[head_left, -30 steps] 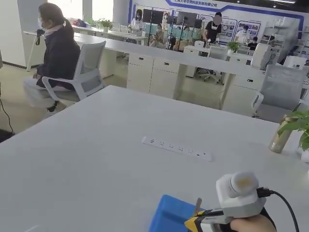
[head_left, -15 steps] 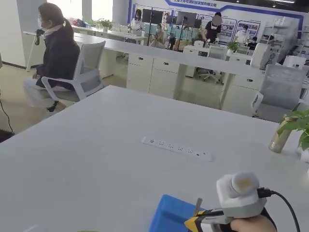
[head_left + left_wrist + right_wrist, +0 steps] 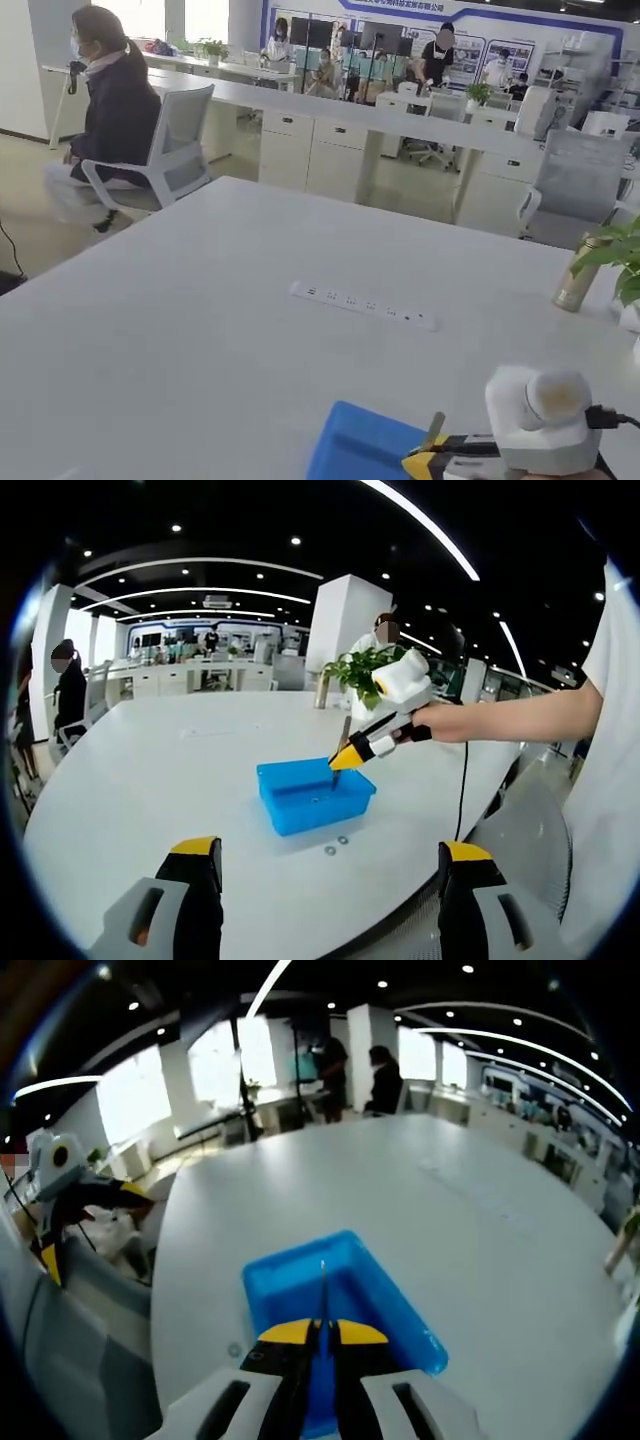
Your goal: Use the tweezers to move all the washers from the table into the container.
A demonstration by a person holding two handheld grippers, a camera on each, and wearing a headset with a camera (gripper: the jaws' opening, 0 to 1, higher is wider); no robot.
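A blue container (image 3: 313, 795) sits on the white table (image 3: 150, 780) near its front edge. Two small washers (image 3: 329, 850) lie on the table just in front of the container. My right gripper (image 3: 352, 755) is shut on thin tweezers (image 3: 322, 1290), whose tip points down into the blue container (image 3: 340, 1300). In the head view the right gripper (image 3: 440, 455) shows at the bottom right, beside the container (image 3: 365, 445). My left gripper (image 3: 330, 855) hovers open and holds nothing, well back from the container. One washer (image 3: 234, 1350) lies by the container's corner.
A white power strip (image 3: 363, 305) lies in the middle of the table. A metal bottle (image 3: 577, 272) and a potted plant (image 3: 610, 260) stand at the far right edge. People sit at desks beyond the table, and a person in a chair (image 3: 115, 120) is at the far left.
In the head view my right gripper with the tweezers has shifted to the right and slightly lower. The container has stayed where it was.
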